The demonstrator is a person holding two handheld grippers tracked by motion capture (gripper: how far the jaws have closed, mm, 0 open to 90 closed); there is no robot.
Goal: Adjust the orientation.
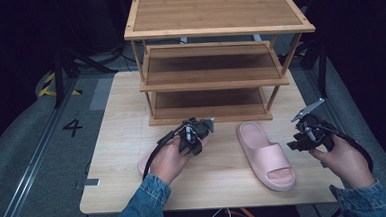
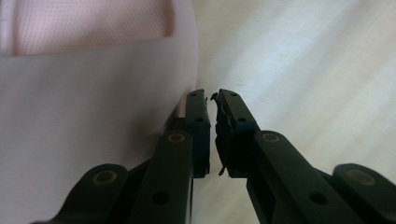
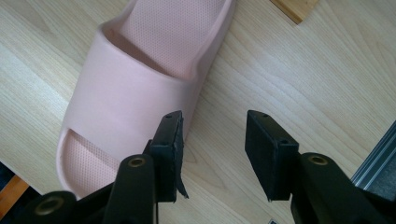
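While left claw [image 2: 212,135] nearly closed beside slipper [image 2: 88,93], right claw [image 3: 212,154] wide, empty.

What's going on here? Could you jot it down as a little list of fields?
surface: wooden table
rack: empty three-tier bamboo shelf at the far side
slippers: two pink; right slipper lies free, left slipper under the left hand
left hand-held gripper: jaws nearly shut, at the left slipper's edge
right hand-held gripper: open, beside the right slipper
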